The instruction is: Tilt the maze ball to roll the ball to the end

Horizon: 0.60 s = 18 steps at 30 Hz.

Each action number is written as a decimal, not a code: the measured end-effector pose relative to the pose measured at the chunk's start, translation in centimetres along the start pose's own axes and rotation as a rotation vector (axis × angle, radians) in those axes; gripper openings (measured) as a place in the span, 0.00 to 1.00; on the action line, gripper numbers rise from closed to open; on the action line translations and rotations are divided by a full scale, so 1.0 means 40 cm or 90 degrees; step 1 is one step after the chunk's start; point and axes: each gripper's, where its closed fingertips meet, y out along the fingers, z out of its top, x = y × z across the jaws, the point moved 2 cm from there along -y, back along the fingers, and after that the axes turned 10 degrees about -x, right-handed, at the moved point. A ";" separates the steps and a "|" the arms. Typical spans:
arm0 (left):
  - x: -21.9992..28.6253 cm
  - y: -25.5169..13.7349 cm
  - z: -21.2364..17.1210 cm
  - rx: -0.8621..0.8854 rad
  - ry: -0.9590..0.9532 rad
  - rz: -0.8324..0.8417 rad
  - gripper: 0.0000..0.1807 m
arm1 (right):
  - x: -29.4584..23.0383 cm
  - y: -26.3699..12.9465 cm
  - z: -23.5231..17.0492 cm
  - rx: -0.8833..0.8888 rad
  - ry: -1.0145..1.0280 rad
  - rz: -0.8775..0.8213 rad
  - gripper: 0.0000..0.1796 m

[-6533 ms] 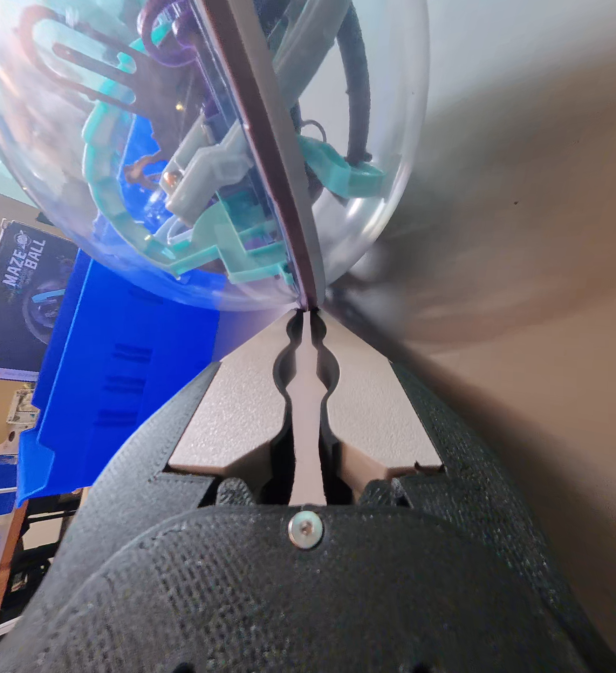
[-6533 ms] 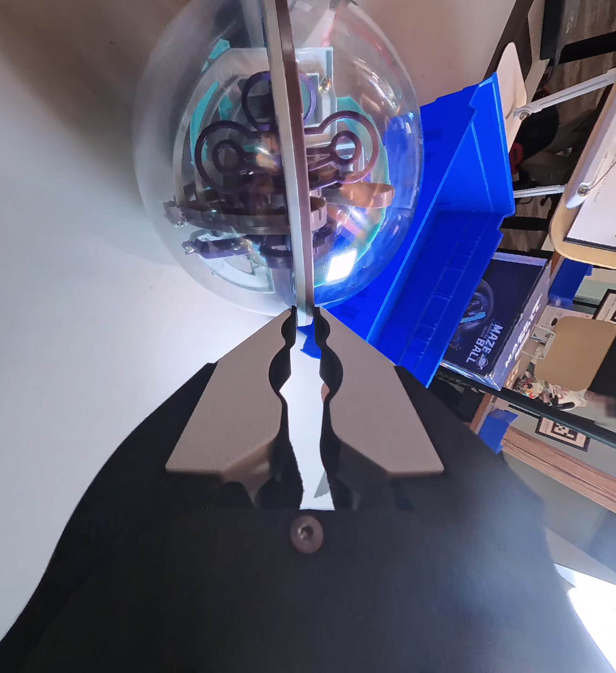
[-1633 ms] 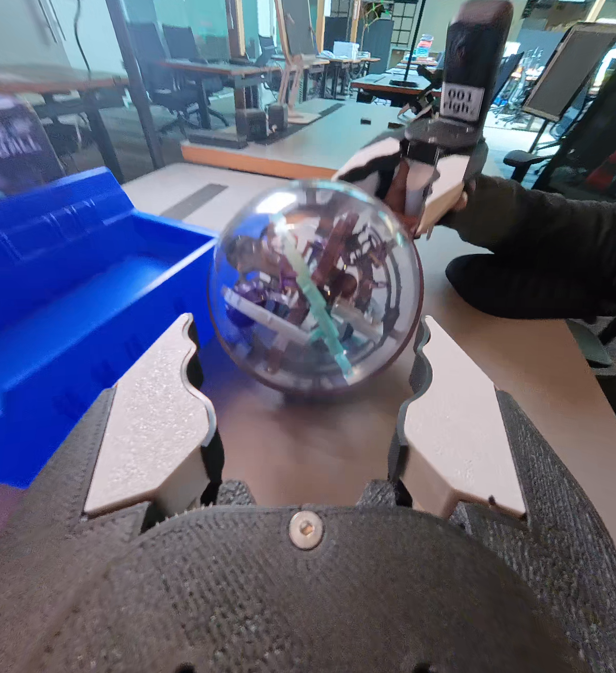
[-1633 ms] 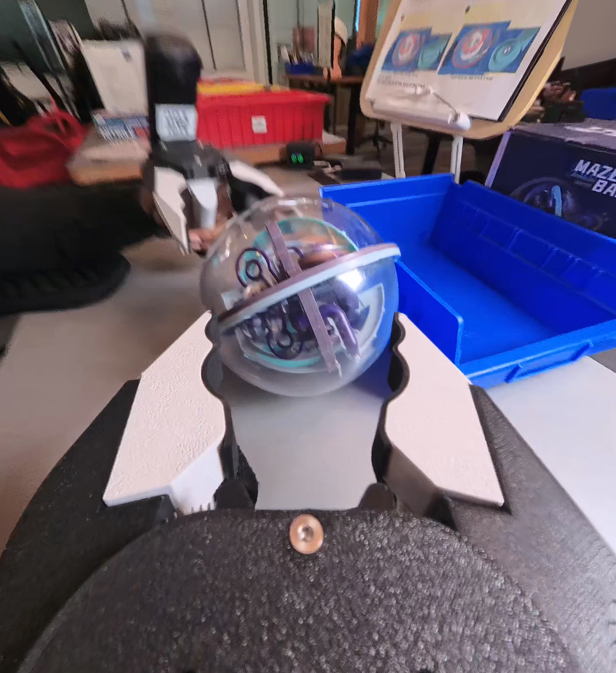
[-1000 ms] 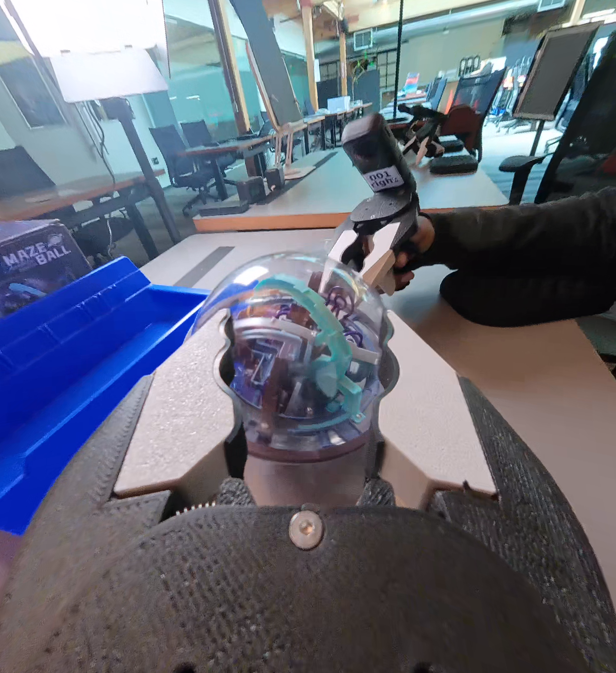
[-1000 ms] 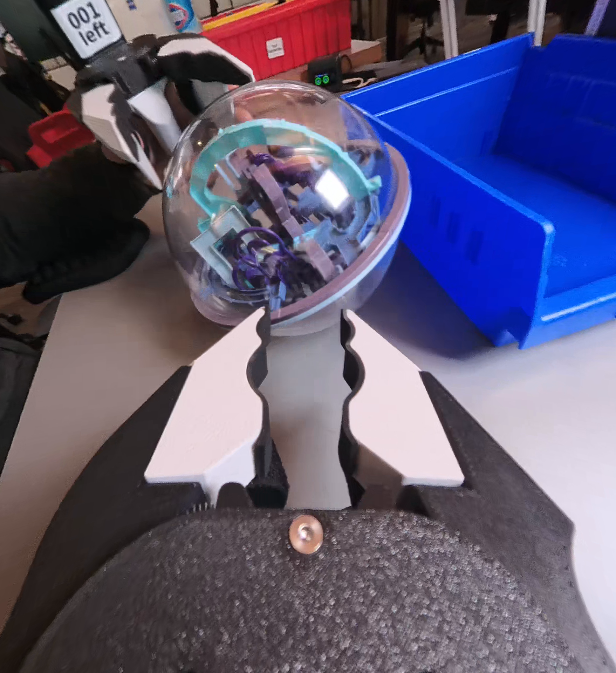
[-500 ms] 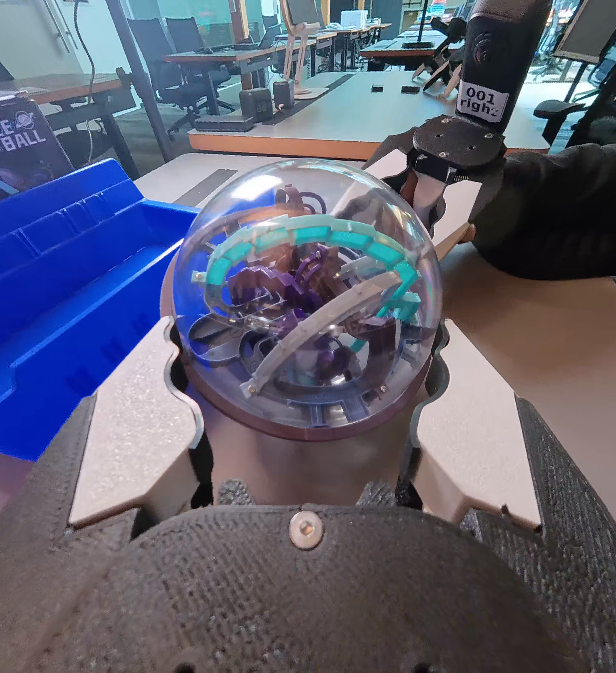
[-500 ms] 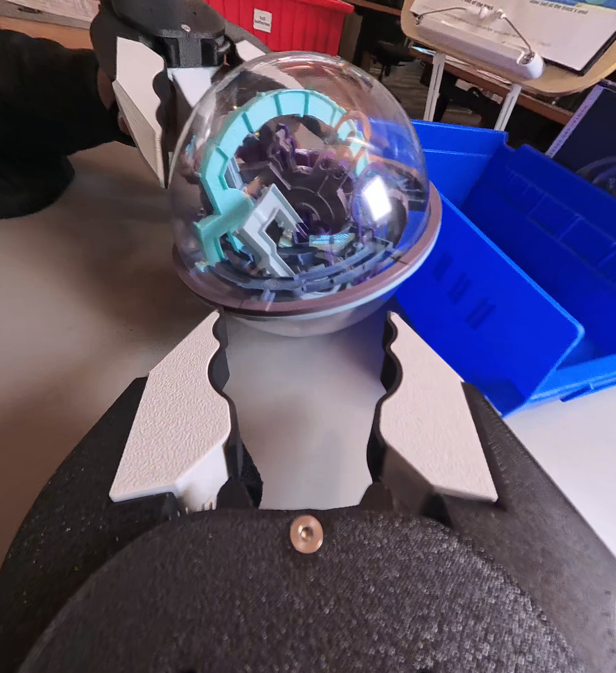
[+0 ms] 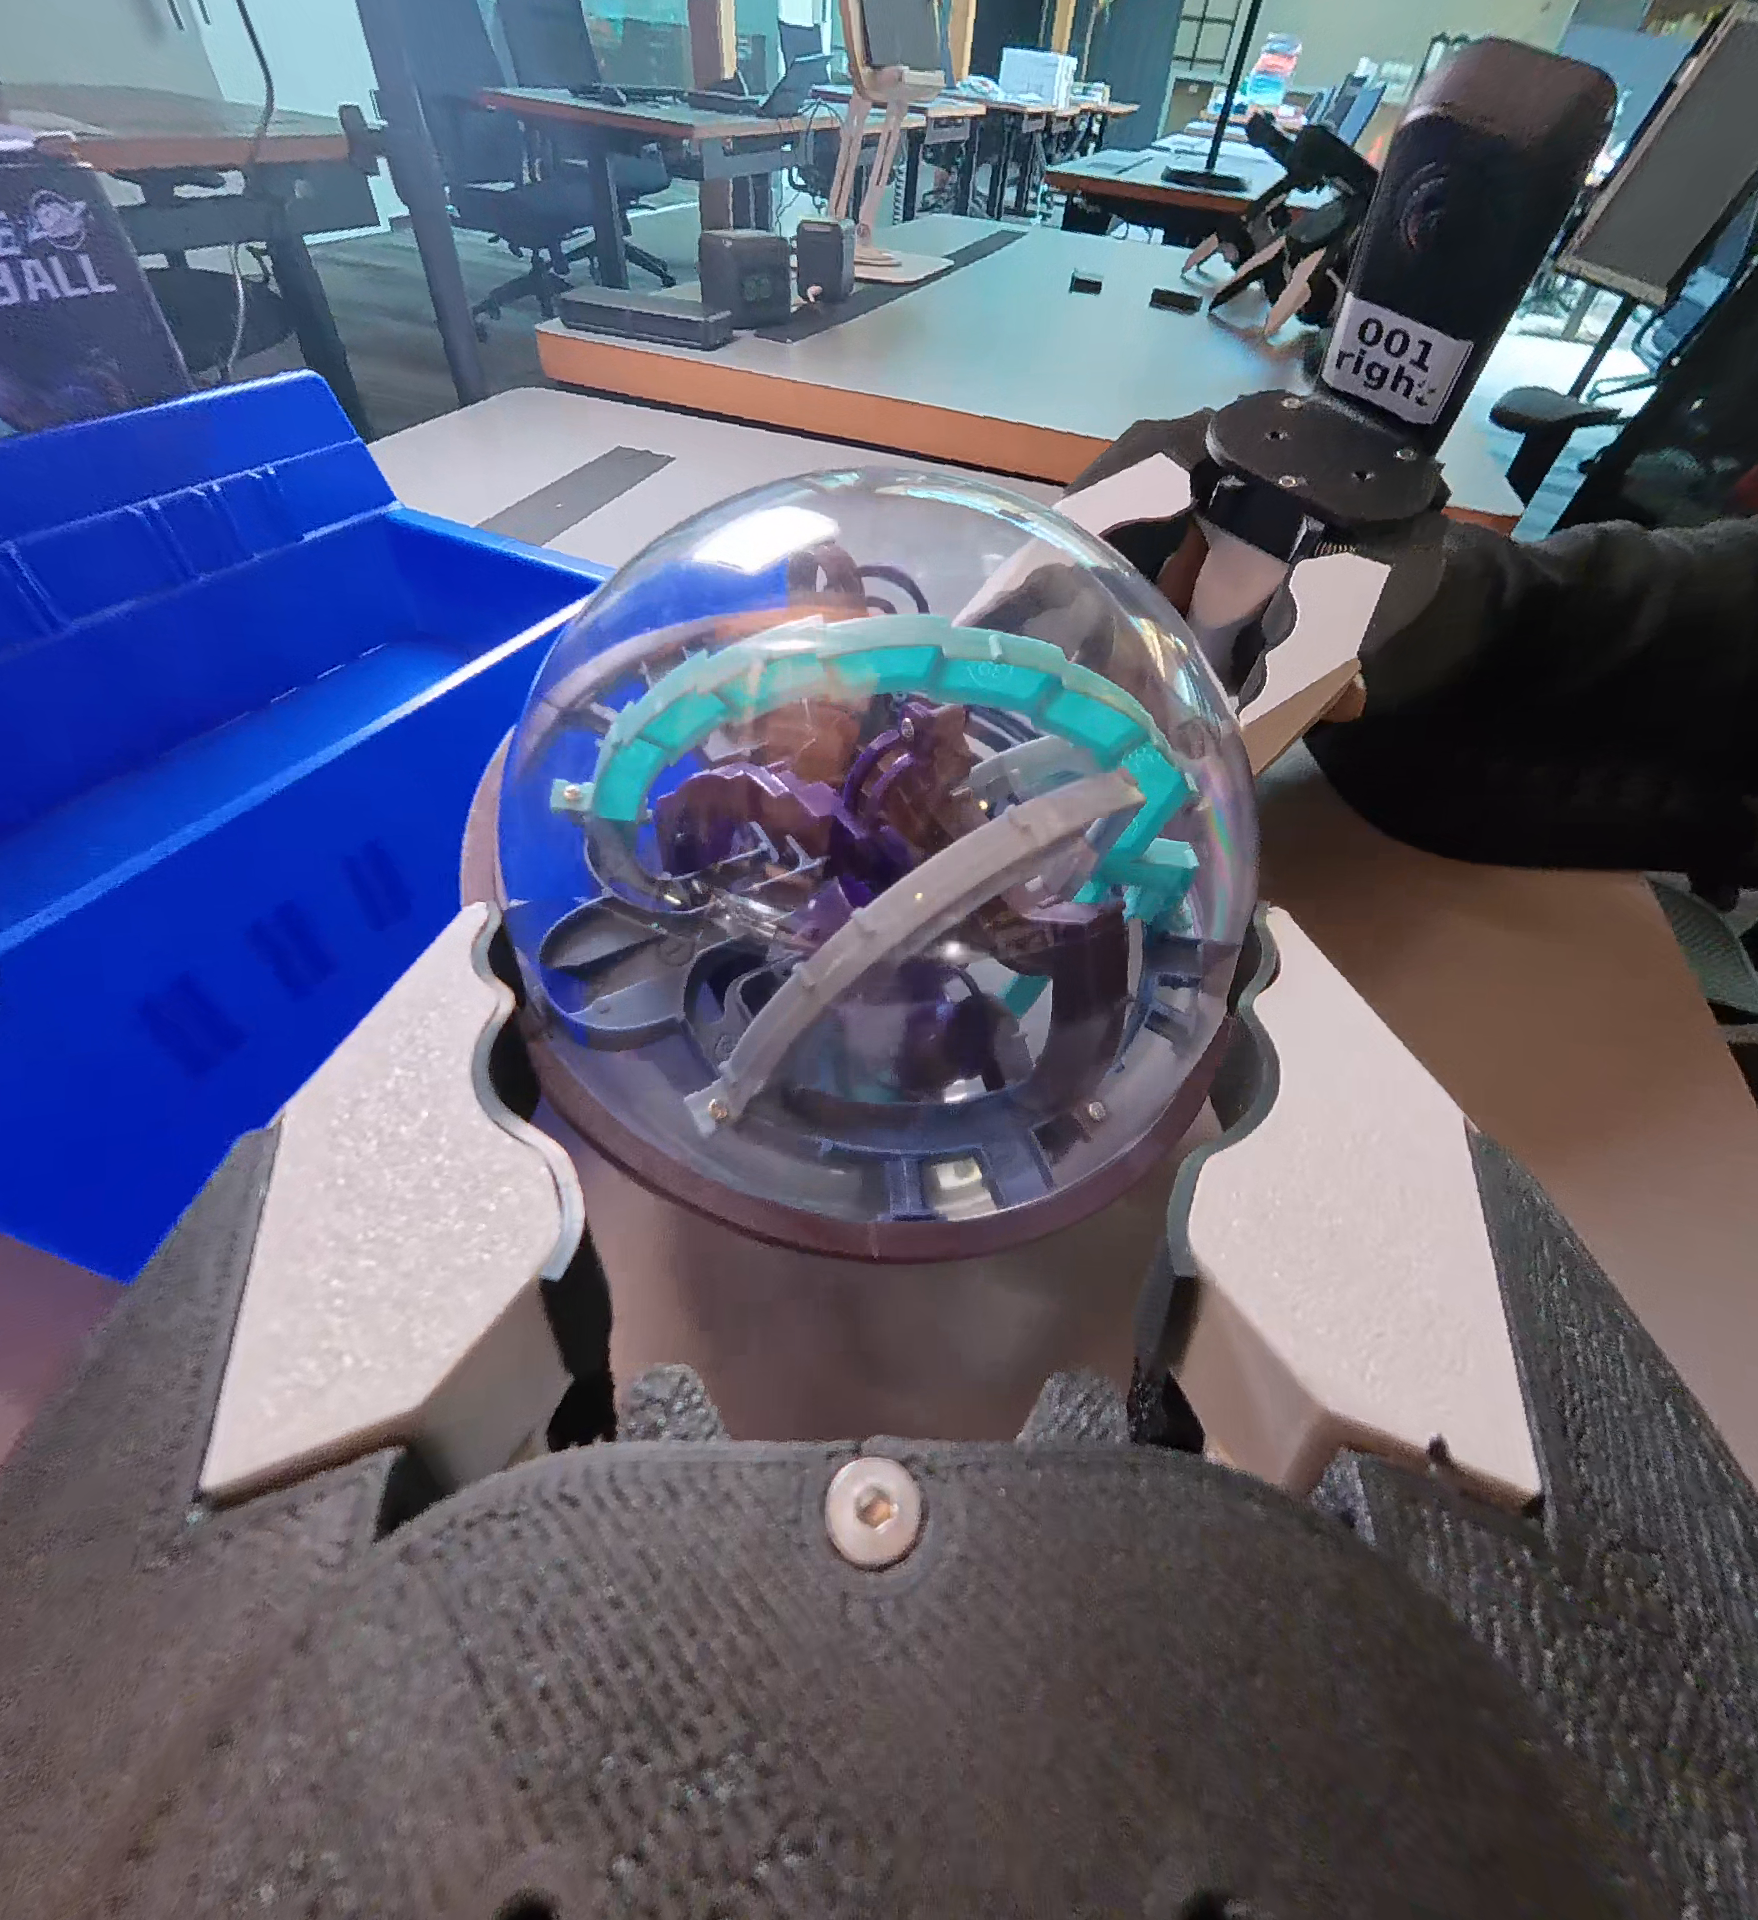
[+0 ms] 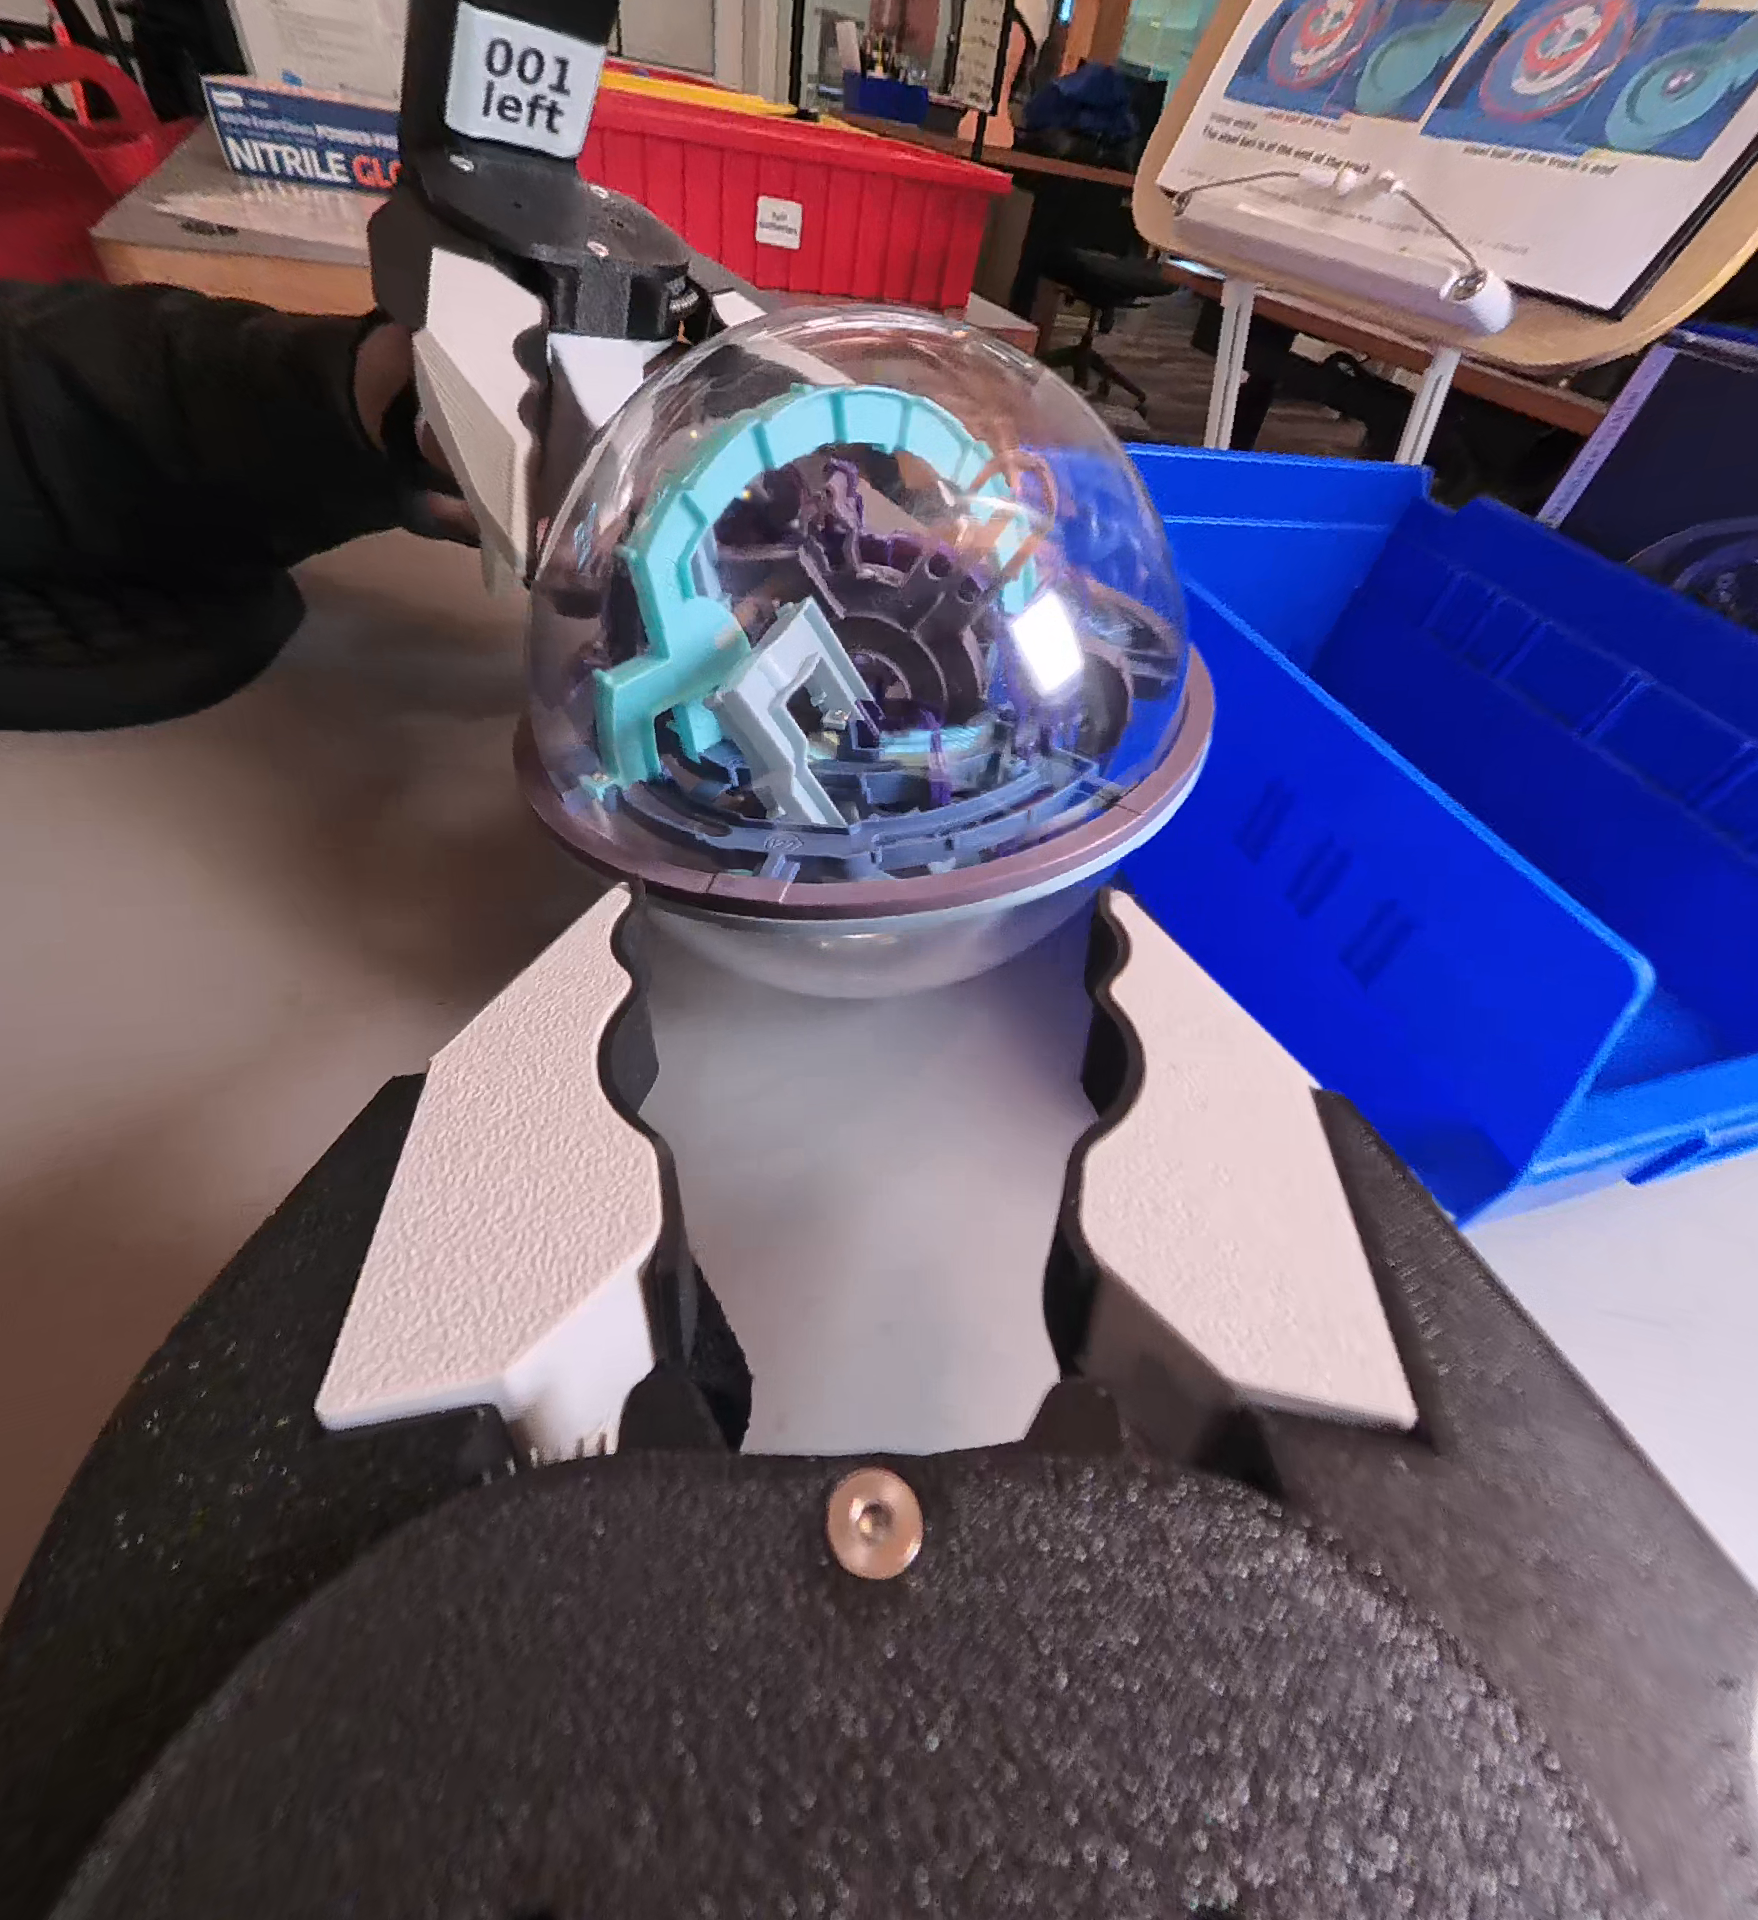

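The maze ball (image 9: 875, 831) is a clear sphere with teal, grey and purple tracks and a dark rim. It rests on the table with the rim about level. My left gripper (image 9: 870, 925) is open wide, with a fingertip on each side of the ball at the rim. Whether they touch it I cannot tell. My right gripper (image 10: 864, 904) is open on the opposite side, its tips just under the rim of the maze ball (image 10: 854, 675). Each gripper also shows behind the ball in the other's view: the right gripper (image 9: 1239, 623) and the left gripper (image 10: 532, 436). I cannot make out the small ball inside.
A blue bin (image 9: 179, 727) stands right beside the ball, also in the right wrist view (image 10: 1477, 779). The dark maze ball box (image 9: 13, 301) is behind it. Black sleeves (image 9: 1633, 675) lie on the beige table (image 9: 1477, 1039). A red bin (image 10: 781, 208) and a page stand (image 10: 1477, 156) are farther back.
Earlier both grippers were shut on the ball's rim and held it up. Both have opened and the ball has rolled upright on the table. In the last half second little moved.
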 end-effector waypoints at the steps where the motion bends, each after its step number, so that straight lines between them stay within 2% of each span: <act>1: -0.003 -0.004 0.002 0.004 -0.008 -0.001 0.74 | 0.005 -0.002 -0.002 -0.001 0.001 -0.006 0.46; 7: -0.015 -0.025 0.015 0.022 -0.073 -0.012 0.71 | 0.008 0.000 -0.011 -0.014 -0.020 -0.031 0.48; 10: -0.023 -0.034 0.025 0.040 -0.128 -0.016 0.66 | 0.001 0.007 -0.010 -0.028 -0.069 -0.061 0.52; 15: -0.016 -0.041 0.040 0.070 -0.170 -0.032 0.52 | -0.019 0.026 0.007 -0.039 -0.159 -0.126 0.56; 18: -0.019 -0.044 0.035 0.065 -0.173 -0.033 0.51 | -0.018 0.030 0.008 -0.041 -0.180 -0.142 0.55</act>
